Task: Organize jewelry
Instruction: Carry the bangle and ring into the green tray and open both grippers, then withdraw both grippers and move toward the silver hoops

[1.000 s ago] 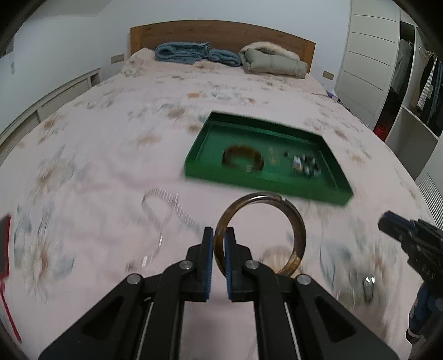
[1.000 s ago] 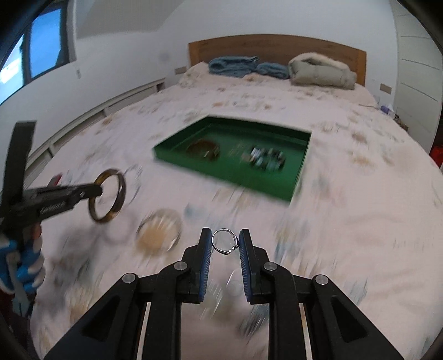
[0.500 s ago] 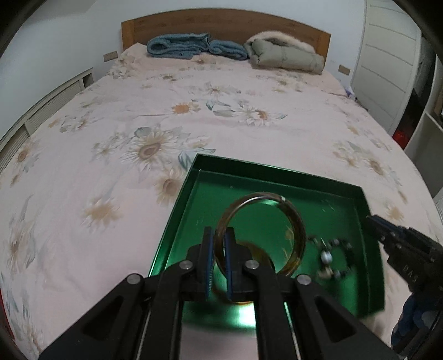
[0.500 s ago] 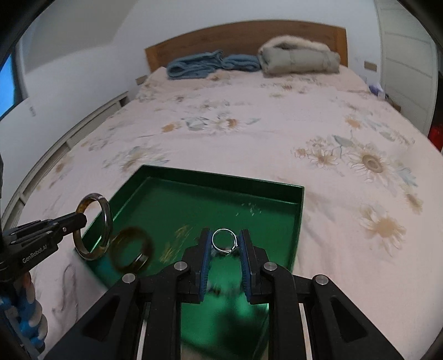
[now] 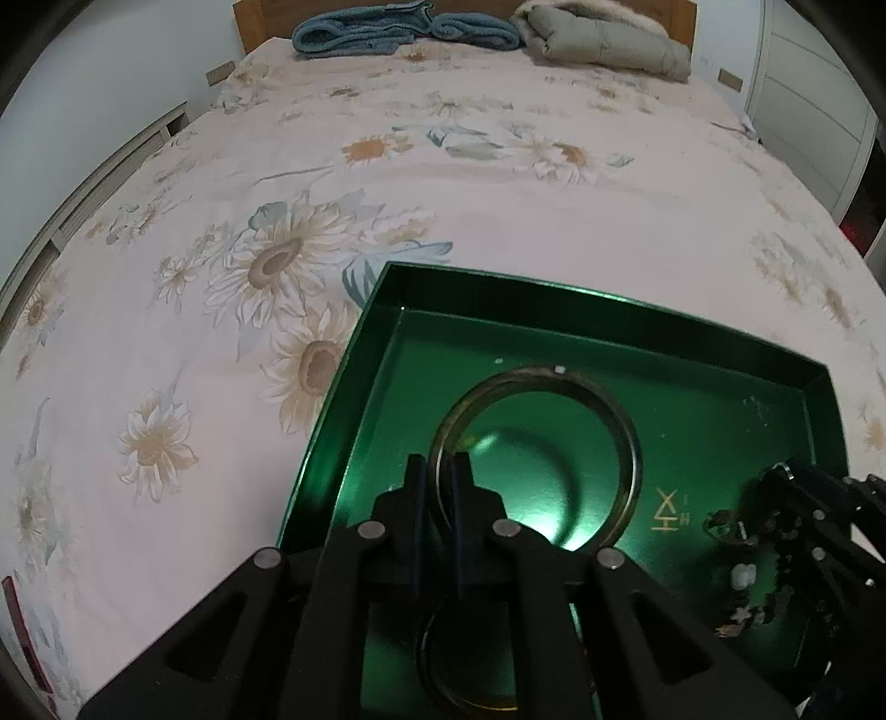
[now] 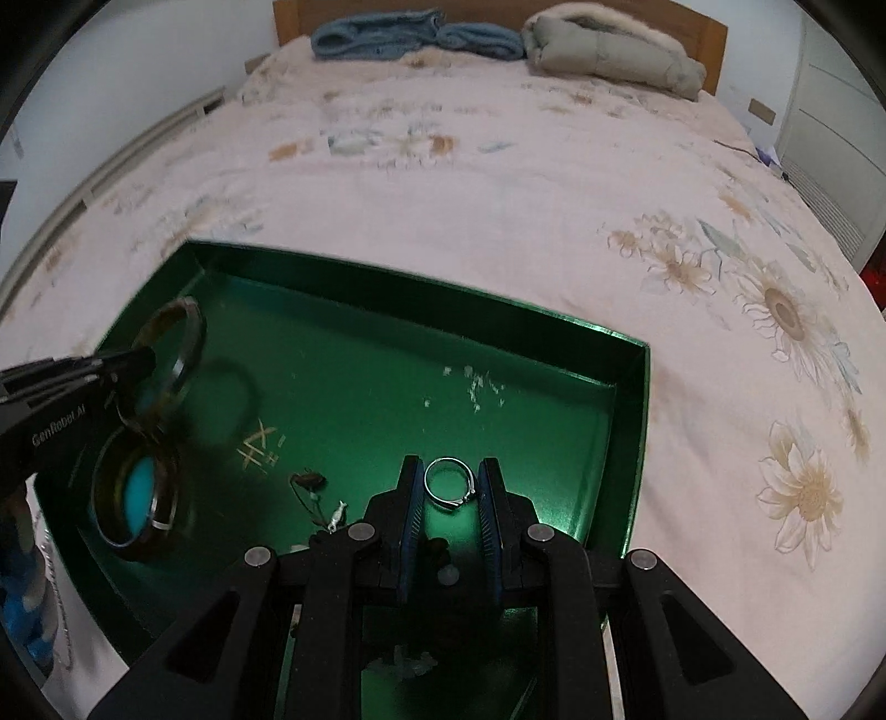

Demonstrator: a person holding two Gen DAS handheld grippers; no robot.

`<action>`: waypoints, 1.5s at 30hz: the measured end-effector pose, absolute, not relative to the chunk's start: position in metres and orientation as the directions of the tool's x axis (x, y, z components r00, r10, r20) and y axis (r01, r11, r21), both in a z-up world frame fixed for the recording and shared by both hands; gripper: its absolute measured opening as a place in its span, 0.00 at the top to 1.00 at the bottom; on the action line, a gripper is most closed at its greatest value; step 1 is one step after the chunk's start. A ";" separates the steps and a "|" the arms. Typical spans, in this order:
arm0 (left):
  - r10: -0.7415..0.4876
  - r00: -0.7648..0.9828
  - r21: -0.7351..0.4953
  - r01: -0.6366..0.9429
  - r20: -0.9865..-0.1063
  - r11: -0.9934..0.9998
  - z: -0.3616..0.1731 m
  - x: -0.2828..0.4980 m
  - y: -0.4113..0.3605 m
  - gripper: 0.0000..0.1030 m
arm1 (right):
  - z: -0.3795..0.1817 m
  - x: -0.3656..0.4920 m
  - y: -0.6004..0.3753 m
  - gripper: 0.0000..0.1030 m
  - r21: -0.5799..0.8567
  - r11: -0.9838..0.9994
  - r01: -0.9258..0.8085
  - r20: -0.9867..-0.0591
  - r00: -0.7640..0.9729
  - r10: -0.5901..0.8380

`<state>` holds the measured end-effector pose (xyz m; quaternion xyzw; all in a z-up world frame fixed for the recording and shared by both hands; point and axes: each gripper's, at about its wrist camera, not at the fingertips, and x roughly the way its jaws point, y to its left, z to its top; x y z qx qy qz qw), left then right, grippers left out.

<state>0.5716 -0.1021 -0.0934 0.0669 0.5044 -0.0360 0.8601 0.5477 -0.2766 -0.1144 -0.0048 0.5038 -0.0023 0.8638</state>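
Note:
A green tray lies on the flowered bedspread. My left gripper is shut on the rim of an amber bangle and holds it upright above the tray's left part; it also shows in the right wrist view. A second amber bangle lies in the tray below it. My right gripper is shut on a small silver ring over the tray's right part. A beaded bracelet and small charms lie in the tray.
Folded blue blankets and a grey quilt lie at the headboard. White wardrobe doors stand on the right. A chain lies on the bedspread left of the tray.
Both grippers have moved forward from the bedspread to above the tray, each carrying its piece. They now sit lower and closer over the tray floor.

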 end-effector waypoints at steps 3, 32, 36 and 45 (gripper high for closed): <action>0.026 0.475 0.092 0.117 -0.880 0.989 -0.099 0.574 -0.100 0.92 | -0.114 0.546 -0.278 0.81 -0.017 1.000 0.003 -0.870 0.493 -0.017; -0.113 0.697 0.010 0.171 -0.708 0.985 0.023 0.284 0.064 0.90 | 0.007 0.262 -0.288 0.62 0.140 0.985 -0.098 -0.651 0.740 0.167; -0.093 0.708 0.018 0.147 -0.700 0.989 0.029 0.237 0.087 0.90 | 0.005 0.207 -0.293 0.62 0.133 0.988 -0.072 -0.659 0.739 0.143; -0.113 0.736 0.003 0.154 -0.668 0.988 0.039 0.161 0.107 0.77 | 0.006 0.122 -0.286 0.62 0.118 0.991 -0.069 -0.651 0.748 0.130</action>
